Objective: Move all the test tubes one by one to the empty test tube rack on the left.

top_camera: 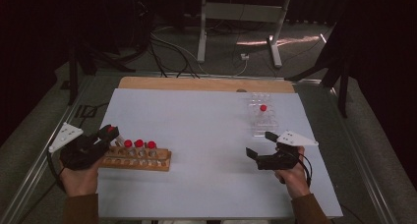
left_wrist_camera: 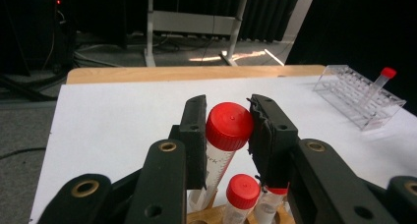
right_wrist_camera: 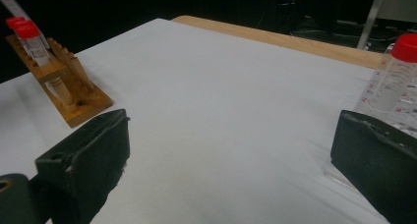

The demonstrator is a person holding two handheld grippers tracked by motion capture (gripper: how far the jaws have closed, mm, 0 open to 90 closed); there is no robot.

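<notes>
At the bench's left edge, the left tool (left_wrist_camera: 228,130) clamps the ribbed red cap of a clear plastic tube (left_wrist_camera: 222,145) above a wooden rack (top_camera: 139,158) holding three more red-capped tubes. Rightward, the right tool (top_camera: 261,144) gapes open beside a transparent rack (top_camera: 262,117) holding one tube.

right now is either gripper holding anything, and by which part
The left gripper is shut on a red-capped tube, its jaws pressing the sides of the red cap, above the wooden rack. The right gripper is open and holds nothing.
</notes>
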